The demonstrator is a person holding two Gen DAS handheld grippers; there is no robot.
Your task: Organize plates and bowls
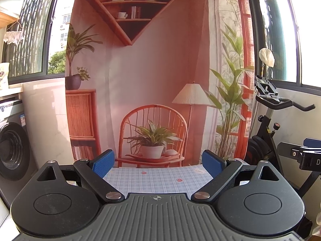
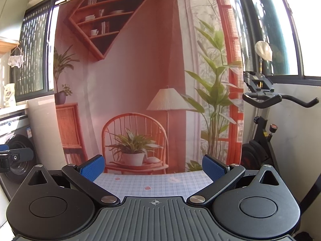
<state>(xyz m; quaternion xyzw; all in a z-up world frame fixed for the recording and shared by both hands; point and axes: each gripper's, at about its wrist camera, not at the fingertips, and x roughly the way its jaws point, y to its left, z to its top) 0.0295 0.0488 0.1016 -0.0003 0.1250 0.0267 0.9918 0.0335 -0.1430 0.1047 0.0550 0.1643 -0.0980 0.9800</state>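
Both grippers are held up level over the far end of the table (image 1: 158, 177) with its checked cloth. The left gripper (image 1: 158, 163) has its blue pads spread wide with nothing between them, same for the right gripper (image 2: 153, 165). No real plates or bowls show up in either view, just the printed backdrop (image 1: 152, 70), a washing machine (image 1: 12, 150) and an exercise bike (image 2: 266, 120).

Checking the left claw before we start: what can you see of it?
The left claw is open, its two fingers spread wide with nothing between them. Each finger is a black link arm tipped with a blue textured pad, pivoting on silver pins from a ribbed grey body. It is held above the near edge of the checked tablecloth, pointing at the printed backdrop, touching nothing.
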